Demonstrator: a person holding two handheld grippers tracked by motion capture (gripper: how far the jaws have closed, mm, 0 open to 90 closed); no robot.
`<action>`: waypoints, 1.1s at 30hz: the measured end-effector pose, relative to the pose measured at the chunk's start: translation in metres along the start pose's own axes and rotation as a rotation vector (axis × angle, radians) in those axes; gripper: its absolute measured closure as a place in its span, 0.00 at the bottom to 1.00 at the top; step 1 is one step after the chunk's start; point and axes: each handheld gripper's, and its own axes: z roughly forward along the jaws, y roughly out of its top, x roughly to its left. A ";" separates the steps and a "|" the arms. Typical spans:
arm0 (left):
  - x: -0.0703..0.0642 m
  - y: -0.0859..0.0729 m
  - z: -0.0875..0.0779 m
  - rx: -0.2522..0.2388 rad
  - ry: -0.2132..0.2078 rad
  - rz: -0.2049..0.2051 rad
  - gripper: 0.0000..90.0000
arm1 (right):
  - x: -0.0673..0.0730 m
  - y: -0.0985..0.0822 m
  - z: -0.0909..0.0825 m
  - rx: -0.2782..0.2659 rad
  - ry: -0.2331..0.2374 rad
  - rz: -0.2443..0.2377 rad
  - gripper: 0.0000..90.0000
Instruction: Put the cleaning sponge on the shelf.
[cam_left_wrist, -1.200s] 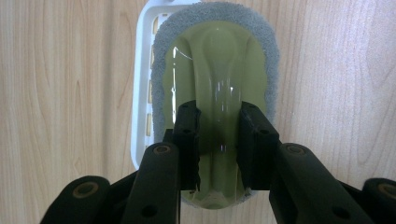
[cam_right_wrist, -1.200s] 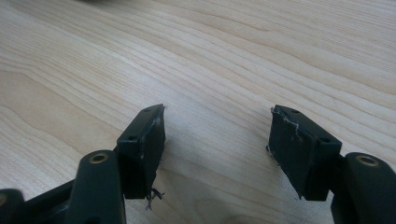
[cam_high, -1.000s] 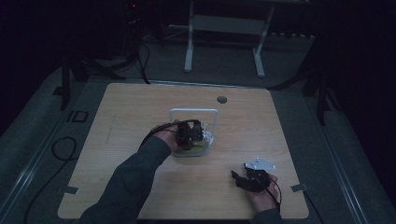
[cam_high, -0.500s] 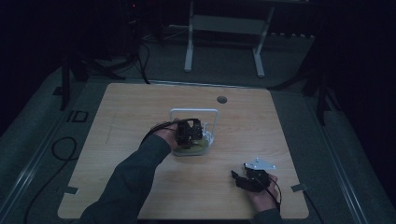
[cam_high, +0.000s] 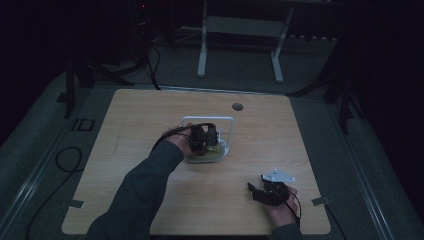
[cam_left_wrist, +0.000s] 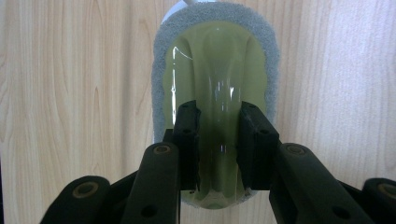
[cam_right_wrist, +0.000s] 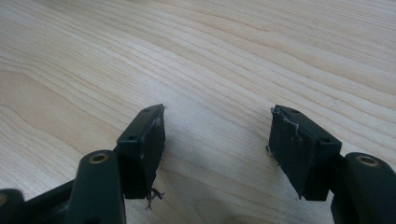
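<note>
A scrubbing pad with a glossy yellow-green plastic back and a grey foam rim lies flat on the wooden table. My left gripper points down at it, its two jaws closed on the raised ridge along the back. In the high view the left gripper sits over the pad near the table's middle. Low above bare wood at the front right, my right gripper is open with nothing between its jaws; the high view shows this right gripper there too.
A white rectangular wire frame stands just behind the pad. A round cable hole is set in the table's far side. White stand legs and dark cables are on the floor around the table.
</note>
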 end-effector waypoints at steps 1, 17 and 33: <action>0.000 0.000 0.001 0.000 0.002 0.002 0.79 | 0.000 0.000 0.000 0.000 0.000 0.000 0.40; -0.001 0.009 0.017 0.026 0.066 0.030 0.79 | 0.000 0.000 0.000 0.002 0.002 0.000 0.40; 0.003 0.014 0.026 0.018 0.145 0.037 0.79 | 0.000 0.000 0.000 0.002 0.002 -0.001 0.40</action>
